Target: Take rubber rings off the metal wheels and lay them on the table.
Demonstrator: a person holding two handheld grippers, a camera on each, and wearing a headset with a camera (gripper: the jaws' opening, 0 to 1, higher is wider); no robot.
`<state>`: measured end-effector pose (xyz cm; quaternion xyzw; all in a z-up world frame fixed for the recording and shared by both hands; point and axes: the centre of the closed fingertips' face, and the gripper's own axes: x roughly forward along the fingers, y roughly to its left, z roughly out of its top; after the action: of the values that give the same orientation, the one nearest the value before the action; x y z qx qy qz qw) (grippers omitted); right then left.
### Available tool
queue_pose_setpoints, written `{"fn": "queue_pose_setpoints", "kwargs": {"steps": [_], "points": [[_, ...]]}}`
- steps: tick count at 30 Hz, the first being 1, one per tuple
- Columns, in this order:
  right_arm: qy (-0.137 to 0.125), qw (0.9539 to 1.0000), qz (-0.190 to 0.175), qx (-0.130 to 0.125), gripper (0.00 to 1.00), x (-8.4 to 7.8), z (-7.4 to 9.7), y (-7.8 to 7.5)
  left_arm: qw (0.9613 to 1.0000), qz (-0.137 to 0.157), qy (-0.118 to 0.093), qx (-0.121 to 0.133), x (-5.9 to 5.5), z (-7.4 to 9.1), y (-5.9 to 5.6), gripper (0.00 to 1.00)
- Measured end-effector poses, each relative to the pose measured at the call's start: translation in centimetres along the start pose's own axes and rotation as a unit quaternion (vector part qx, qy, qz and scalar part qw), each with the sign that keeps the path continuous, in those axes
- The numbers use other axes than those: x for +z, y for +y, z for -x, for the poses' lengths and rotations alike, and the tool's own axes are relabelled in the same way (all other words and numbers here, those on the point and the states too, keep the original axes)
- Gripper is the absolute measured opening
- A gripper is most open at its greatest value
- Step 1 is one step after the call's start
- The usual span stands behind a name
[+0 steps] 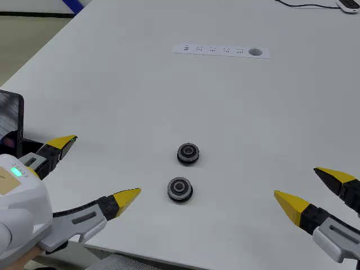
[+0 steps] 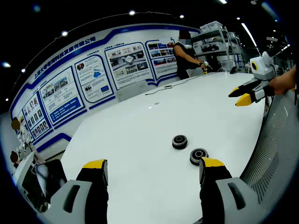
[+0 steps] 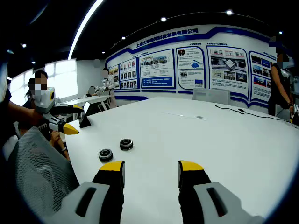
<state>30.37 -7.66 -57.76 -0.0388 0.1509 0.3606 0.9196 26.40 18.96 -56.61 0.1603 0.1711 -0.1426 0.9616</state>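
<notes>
Two small metal wheels with black rubber rings lie flat on the white table: one farther and one nearer, a short gap between them. The left gripper view has them as the farther wheel and the nearer wheel; the right gripper view has the nearer wheel and the farther wheel. My left gripper is open at the lower left, well left of the wheels. My right gripper is open at the lower right, apart from them. Neither holds anything.
A white socket strip is set into the table at the back. A dark tablet-like device stands at the left edge. A cable lies at the far right corner. Other people stand around the room beyond the table.
</notes>
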Motion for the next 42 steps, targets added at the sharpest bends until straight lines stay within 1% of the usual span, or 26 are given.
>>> {"fn": "queue_pose_setpoints", "kwargs": {"steps": [2, 4, 9, 17, 26, 28, 30, 34, 37, 40, 42], "points": [[-0.001, 1.0000, -0.002, 0.001, 0.47, 0.0, 0.0, 0.0, 1.0000, -0.001, 0.000, -0.001, 0.1, 0.0, 0.0, 0.83], [-0.004, 0.9999, -0.014, 0.001, 0.47, 0.1, 0.0, 0.0, 1.0000, -0.002, 0.000, -0.002, 0.1, -0.1, -0.1, 0.83], [-0.006, 0.9998, -0.020, -0.005, 0.47, 0.2, 0.1, -0.4, 1.0000, -0.007, 0.000, -0.007, 0.2, -0.2, -0.4, 0.82], [-0.005, 0.9998, -0.017, -0.004, 0.47, 0.2, 0.2, -0.2, 0.9999, -0.008, -0.002, -0.013, 0.5, -0.3, -0.9, 0.82], [-0.004, 0.9998, -0.017, -0.006, 0.47, 0.1, 0.2, -0.3, 0.9994, -0.018, 0.003, -0.030, 0.3, -0.7, -1.8, 0.80], [-0.002, 0.9998, -0.017, -0.006, 0.47, 0.1, 0.2, -0.3, 0.9990, -0.018, 0.007, -0.041, 0.2, -0.9, -2.2, 0.78], [0.001, 0.9998, -0.018, -0.006, 0.47, -0.1, 0.3, -0.3, 0.9986, -0.025, 0.010, -0.045, 0.2, -1.2, -2.4, 0.77], [0.002, 0.9998, -0.020, -0.006, 0.47, -0.2, 0.3, -0.4, 0.9972, -0.034, 0.014, -0.065, 0.1, -2.0, -3.1, 0.74], [0.006, 0.9998, -0.020, -0.006, 0.47, -0.4, 0.3, -0.3, 0.9957, -0.039, 0.017, -0.083, 0.1, -2.7, -3.8, 0.72], [0.008, 0.9997, -0.021, -0.003, 0.47, -0.5, 0.3, -0.2, 0.9929, -0.053, 0.024, -0.103, 0.0, -3.4, -4.6, 0.70], [0.010, 0.9997, -0.021, -0.002, 0.47, -0.6, 0.3, -0.2, 0.9919, -0.056, 0.026, -0.111, -0.1, -3.7, -4.9, 0.69]]}}
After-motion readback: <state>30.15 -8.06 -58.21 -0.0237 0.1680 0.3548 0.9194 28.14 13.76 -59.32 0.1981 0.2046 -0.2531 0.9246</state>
